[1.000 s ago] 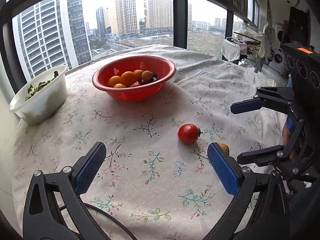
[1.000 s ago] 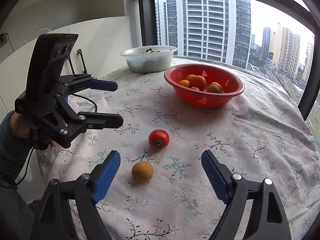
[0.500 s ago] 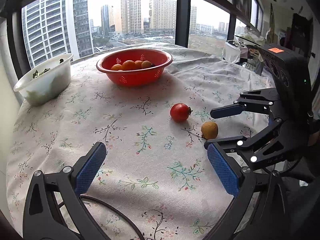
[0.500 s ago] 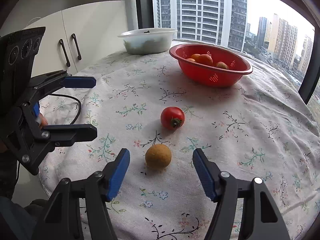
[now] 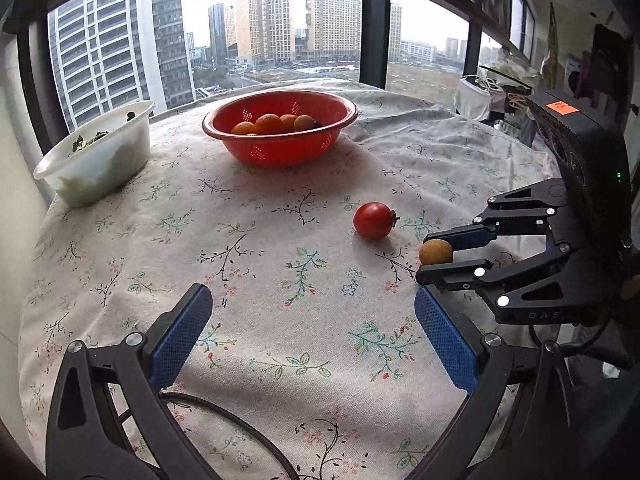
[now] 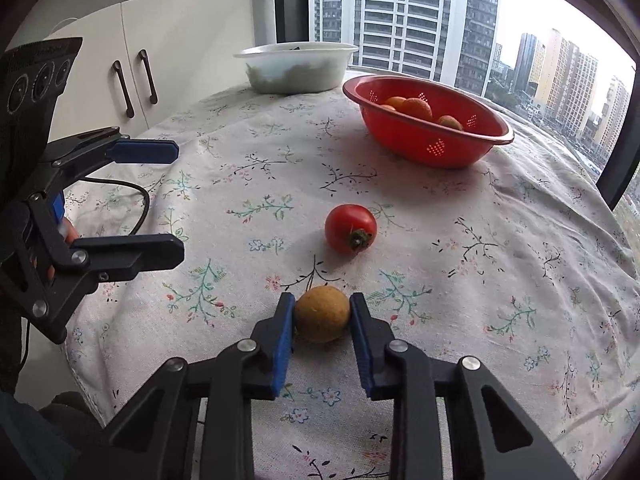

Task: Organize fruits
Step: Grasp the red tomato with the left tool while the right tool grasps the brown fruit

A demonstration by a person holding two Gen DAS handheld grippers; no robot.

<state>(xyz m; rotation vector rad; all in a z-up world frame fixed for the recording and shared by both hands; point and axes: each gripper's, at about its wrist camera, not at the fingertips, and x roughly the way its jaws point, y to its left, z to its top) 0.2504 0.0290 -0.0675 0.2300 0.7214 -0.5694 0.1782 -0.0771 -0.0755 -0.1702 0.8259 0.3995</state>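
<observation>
**Small tan fruit pinched, tomato loose on the cloth**

Biggest thing here is the round table under a pale floral tablecloth, which fills most of both wrist views. Behind it, tall apartment blocks show through the window across the top of each frame.

Next down in size, the red perforated plastic colander bowl sits upper centre in the left wrist view and upper right in the right wrist view. It holds several orange fruits, piled together. Well apart from it, at the upper left of the left view, is the white plastic tub with green leaves in it.

The left gripper, black with blue pads, takes up the bottom of its own view with its jaws spread wide and only cloth between them. A black cable curls on the cloth near it.

The right gripper is at bottom centre of its own view, jaws drawn in narrow, both blue pads pressing the sides of the small round tan-brown fruit. I can't tell whether the fruit is touching the cloth. In the left view that's at the right edge, mid height.

The small red tomato with a green stem lies on the cloth at mid frame in the right view, just beyond the tan fruit but not touching it.
</observation>
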